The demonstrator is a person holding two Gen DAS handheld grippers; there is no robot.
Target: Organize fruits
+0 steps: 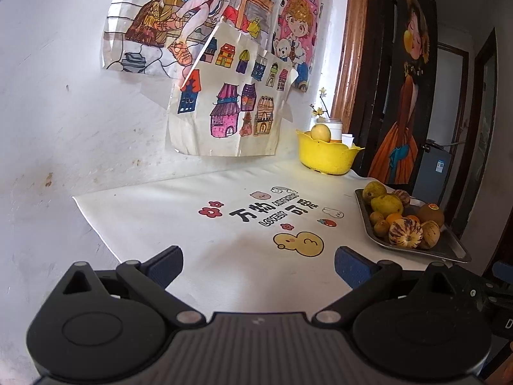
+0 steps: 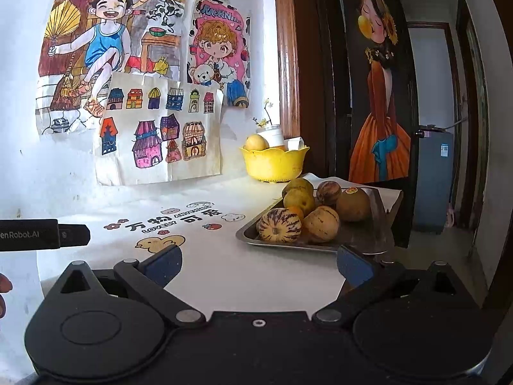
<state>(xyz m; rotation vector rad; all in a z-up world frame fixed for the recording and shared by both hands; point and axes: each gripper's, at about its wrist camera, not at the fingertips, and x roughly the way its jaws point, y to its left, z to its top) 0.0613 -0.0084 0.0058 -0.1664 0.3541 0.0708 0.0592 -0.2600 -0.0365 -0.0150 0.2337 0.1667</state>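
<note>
The left gripper [image 1: 258, 264] hangs spread and empty over the printed tablecloth [image 1: 179, 224]. Ahead and to its right sits the steel tray [image 1: 449, 250] of fruit; farther off, the yellow basket [image 1: 323, 157]. The right gripper [image 2: 259, 264], also spread and empty, faces the striped melon [image 2: 279, 224] just ahead: probably firm, smooth and prone to roll, best pinched across its middle.

A lived-in home room
Children's colouring sheets [image 2: 128, 73] taped on the wall at 11 o'clock, wooden doorway [image 2: 287, 64] at 1 o'clock
</note>
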